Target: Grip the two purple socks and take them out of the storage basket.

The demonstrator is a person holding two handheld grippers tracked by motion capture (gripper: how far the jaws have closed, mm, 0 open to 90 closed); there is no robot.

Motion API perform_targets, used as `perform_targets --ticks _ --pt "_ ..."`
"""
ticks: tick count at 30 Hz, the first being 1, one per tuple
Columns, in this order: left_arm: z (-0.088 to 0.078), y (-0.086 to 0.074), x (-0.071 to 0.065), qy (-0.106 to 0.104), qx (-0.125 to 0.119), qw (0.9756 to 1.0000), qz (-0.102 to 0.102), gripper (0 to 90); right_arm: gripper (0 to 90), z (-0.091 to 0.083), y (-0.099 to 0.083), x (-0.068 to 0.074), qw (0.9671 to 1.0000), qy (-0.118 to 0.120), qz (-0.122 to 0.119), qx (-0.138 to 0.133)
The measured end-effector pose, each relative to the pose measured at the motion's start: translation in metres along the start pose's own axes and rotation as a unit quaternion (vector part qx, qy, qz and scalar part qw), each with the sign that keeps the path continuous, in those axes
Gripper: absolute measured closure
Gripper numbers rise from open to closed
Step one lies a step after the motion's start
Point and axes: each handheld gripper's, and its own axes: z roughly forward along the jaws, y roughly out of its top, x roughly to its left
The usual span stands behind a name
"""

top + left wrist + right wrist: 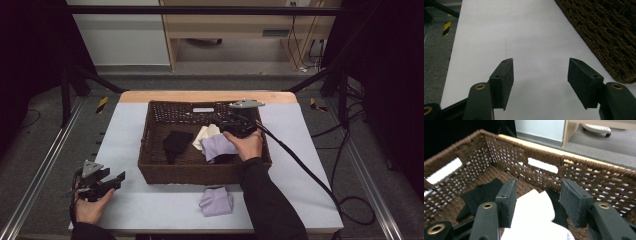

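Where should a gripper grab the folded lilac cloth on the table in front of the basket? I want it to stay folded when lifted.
Grip the lilac cloth at its thicker bunched end, the side nearest the basket, coming straight down from above. It lies flat on the table with open space around it, so jaws can straddle the stacked layers. Pinching a thin single edge would probably let it unfold.

Lab (black frame, trailing cables)
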Motion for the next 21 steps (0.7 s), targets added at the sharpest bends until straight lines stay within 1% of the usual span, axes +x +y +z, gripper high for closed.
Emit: perform_targets --ticks 4,7,9,13,15,21 --pt "0.000 0.000 0.000 0.000 -0.001 1.0000 0.000 37.3 50.5 0.010 -0.005 -0.001 0.9997 -0.013 -0.008 0.021" --pt "0.000 0.000 0.000 0.000 -0.001 1.0000 0.000 37.3 53.7 0.018 -0.010 -0.002 0.9985 -0.030 -0.015 0.043" --pt "0.000 0.000 0.000 0.000 -0.001 1.0000 0.000 37.3 54.6 0.021 -0.014 -0.003 0.9979 -0.034 -0.018 0.053" --pt "0.000 0.000 0.000 0.000 -0.002 1.0000 -0.001 37.3 55.1 0.026 -0.022 -0.010 0.9967 -0.038 -0.007 0.072" --pt "0.000 0.000 0.000 0.000 -0.001 1.0000 0.000 37.3 54.1 0.027 -0.025 -0.013 0.9957 -0.041 -0.006 0.083" --pt "-0.001 0.000 0.000 0.001 -0.002 1.0000 0.000 37.2 52.5 0.031 -0.032 -0.020 0.9927 -0.044 0.017 0.111"
